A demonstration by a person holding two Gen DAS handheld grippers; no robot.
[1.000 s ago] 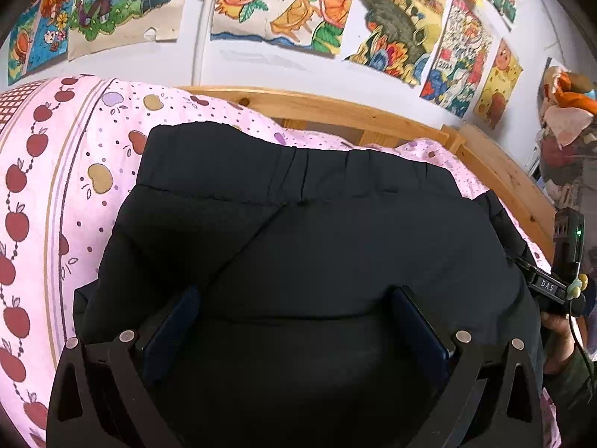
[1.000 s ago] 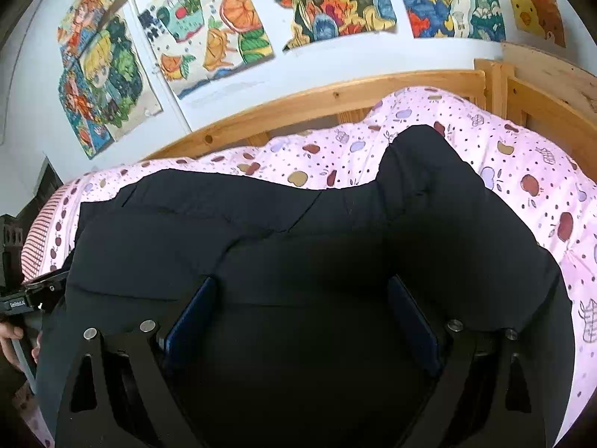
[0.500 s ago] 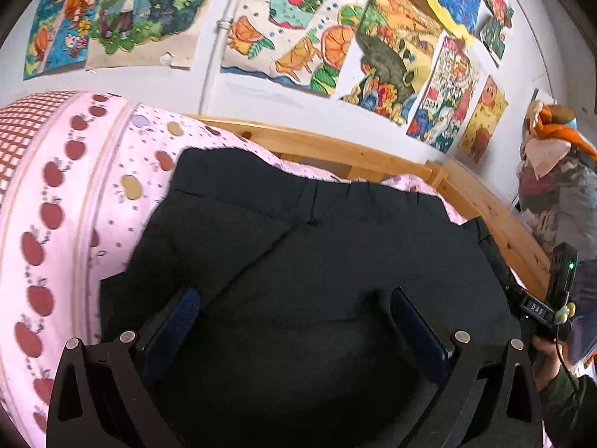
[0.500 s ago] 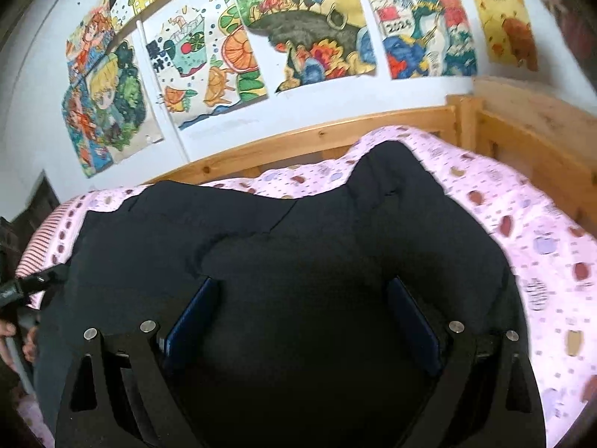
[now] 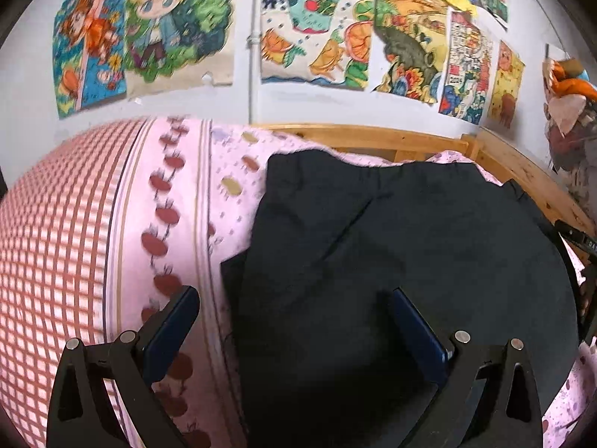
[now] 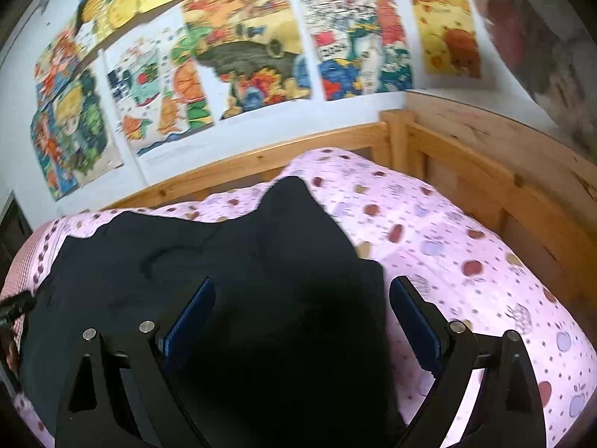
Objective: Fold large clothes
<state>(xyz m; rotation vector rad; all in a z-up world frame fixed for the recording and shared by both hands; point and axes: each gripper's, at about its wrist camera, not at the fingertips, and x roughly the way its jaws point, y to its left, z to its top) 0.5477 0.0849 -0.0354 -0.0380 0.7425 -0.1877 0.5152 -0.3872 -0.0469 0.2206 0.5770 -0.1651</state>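
A large black garment point(image 5: 391, 246) lies spread on the pink apple-print bed cover, its elastic waistband toward the headboard. My left gripper point(image 5: 294, 313) is open above the garment's left edge, one blue pad over the cover and the other over the cloth, with nothing between them. In the right wrist view the same black garment point(image 6: 231, 261) fills the lower left. My right gripper point(image 6: 302, 302) is open over its right edge, with a raised peak of cloth beyond it. The other gripper's body shows at the frame edge in each view.
The pink bed cover point(image 6: 466, 261) runs to a wooden bed frame point(image 6: 485, 156) at the back and right. A checked red and white pillow or cover point(image 5: 56, 231) lies at the left. Colourful drawings point(image 5: 317, 37) hang on the white wall behind.
Both grippers have lifted and swung outward: the left now straddles the garment's left edge, the right its right edge. Both stayed open. The garment lies as before.
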